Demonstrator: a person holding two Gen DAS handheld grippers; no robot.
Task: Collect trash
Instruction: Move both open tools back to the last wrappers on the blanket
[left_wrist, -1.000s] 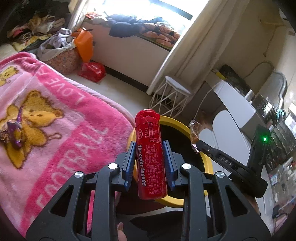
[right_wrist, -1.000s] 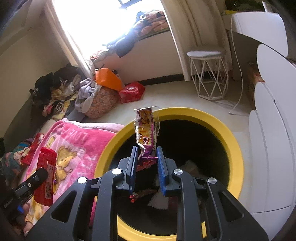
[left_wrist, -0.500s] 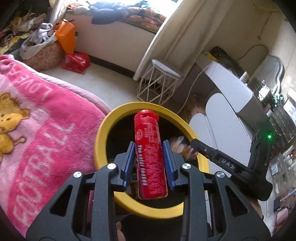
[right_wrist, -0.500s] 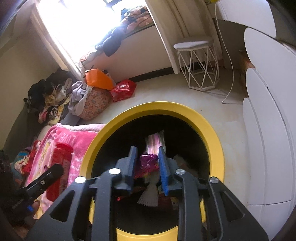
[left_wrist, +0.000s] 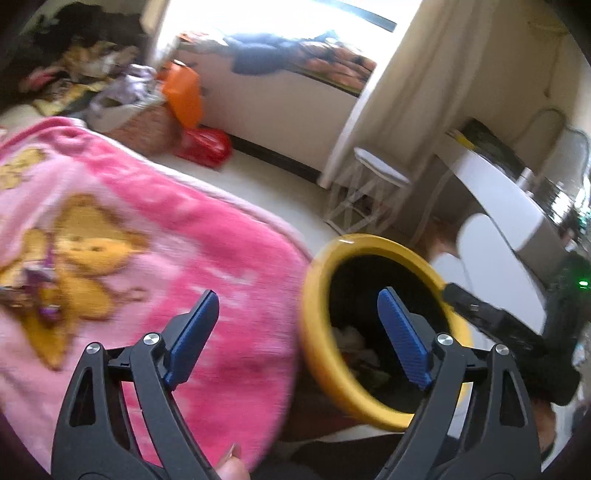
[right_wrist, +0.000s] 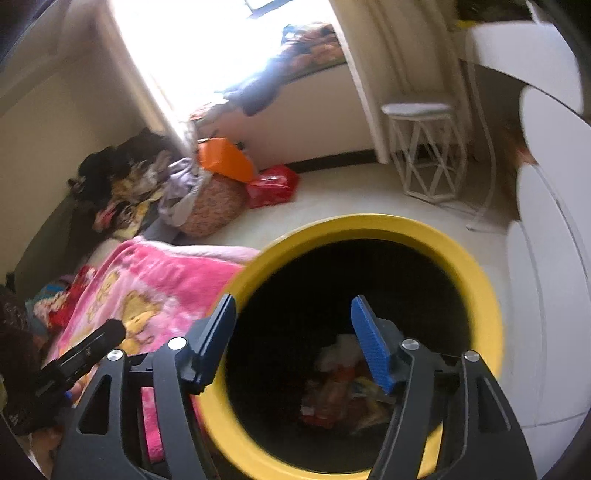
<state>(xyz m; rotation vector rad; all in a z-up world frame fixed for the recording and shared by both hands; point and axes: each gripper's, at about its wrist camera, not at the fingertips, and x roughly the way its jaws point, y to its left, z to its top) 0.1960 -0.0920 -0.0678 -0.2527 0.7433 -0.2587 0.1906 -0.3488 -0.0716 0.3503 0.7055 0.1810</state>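
A yellow-rimmed trash bin (left_wrist: 317, 347) with a black inside stands beside the bed; it also shows in the right wrist view (right_wrist: 484, 295). Crumpled wrappers (right_wrist: 343, 391) lie at its bottom. My left gripper (left_wrist: 297, 332) is open and empty, straddling the bin's left rim and the pink blanket (left_wrist: 147, 258). My right gripper (right_wrist: 293, 343) is open and empty above the bin's mouth. A small purple wrapper (left_wrist: 40, 291) lies on the blanket at the left. The red bottle is out of sight.
A white wire stool (right_wrist: 424, 147) stands by the curtain. A red bag (right_wrist: 273, 184), an orange bag (right_wrist: 221, 158) and a basket of clothes (right_wrist: 210, 203) sit on the floor. White furniture (right_wrist: 546, 258) is at the right.
Both grippers have opened. The red bottle left my left gripper and the snack wrapper left my right gripper, into the bin. My left gripper has swung left toward the blanket.
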